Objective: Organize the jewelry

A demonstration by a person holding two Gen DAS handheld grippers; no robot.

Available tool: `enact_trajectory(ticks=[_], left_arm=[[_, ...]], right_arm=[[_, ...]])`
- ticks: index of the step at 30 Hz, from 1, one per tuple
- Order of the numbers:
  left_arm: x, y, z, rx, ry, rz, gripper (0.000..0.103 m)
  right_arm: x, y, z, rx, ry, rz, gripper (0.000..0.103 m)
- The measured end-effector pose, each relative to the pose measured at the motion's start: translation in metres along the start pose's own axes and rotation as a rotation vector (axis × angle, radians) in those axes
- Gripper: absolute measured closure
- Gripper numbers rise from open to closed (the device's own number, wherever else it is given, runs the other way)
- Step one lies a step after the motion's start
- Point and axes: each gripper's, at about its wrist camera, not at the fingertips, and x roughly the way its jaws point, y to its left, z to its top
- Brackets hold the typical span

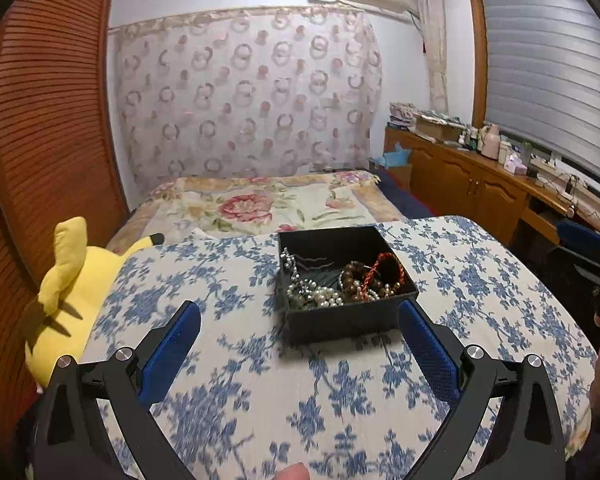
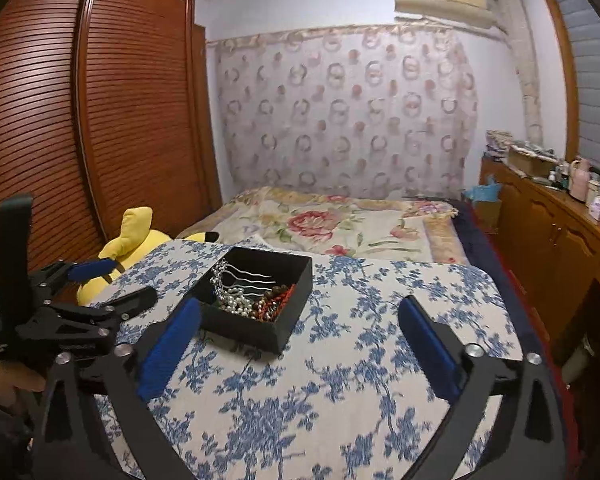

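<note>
A black open box (image 1: 332, 322) stands on a blue-flowered cloth surface (image 1: 240, 380). In it lie a pearl string (image 1: 324, 296), brown bead bracelets (image 1: 354, 280), a red cord bracelet (image 1: 376, 268) and a silver hair comb (image 1: 290, 264). My left gripper (image 1: 300, 316) is open and empty, just short of the box's near wall. In the right wrist view the box (image 2: 260, 330) sits ahead to the left. My right gripper (image 2: 300, 312) is open and empty, its left finger (image 2: 172, 346) beside the box's near corner. The left gripper (image 2: 112, 280) shows at the left.
A yellow plush toy (image 1: 72, 292) lies off the left edge of the cloth surface. A flowered bed (image 1: 260, 204) lies beyond. A wooden wardrobe (image 2: 80, 120) stands at the left, and a cluttered wooden cabinet (image 1: 480, 176) runs along the right wall.
</note>
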Motion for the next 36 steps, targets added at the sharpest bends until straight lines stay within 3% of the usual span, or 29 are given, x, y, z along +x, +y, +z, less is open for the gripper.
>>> enact_trajectory(ticks=[13, 36], left_arm=[[-0.033, 0.005, -0.022, -0.038, -0.003, 0.017, 0.008], [-0.04, 0.0, -0.027, -0.026, -0.005, 0.031, 0.008]], right_arm=[[-0.024, 0.007, -0.021, 0.038, -0.024, -0.051, 0.002], [-0.02, 0.005, -0.034, 0.064, -0.012, -0.064, 0.003]])
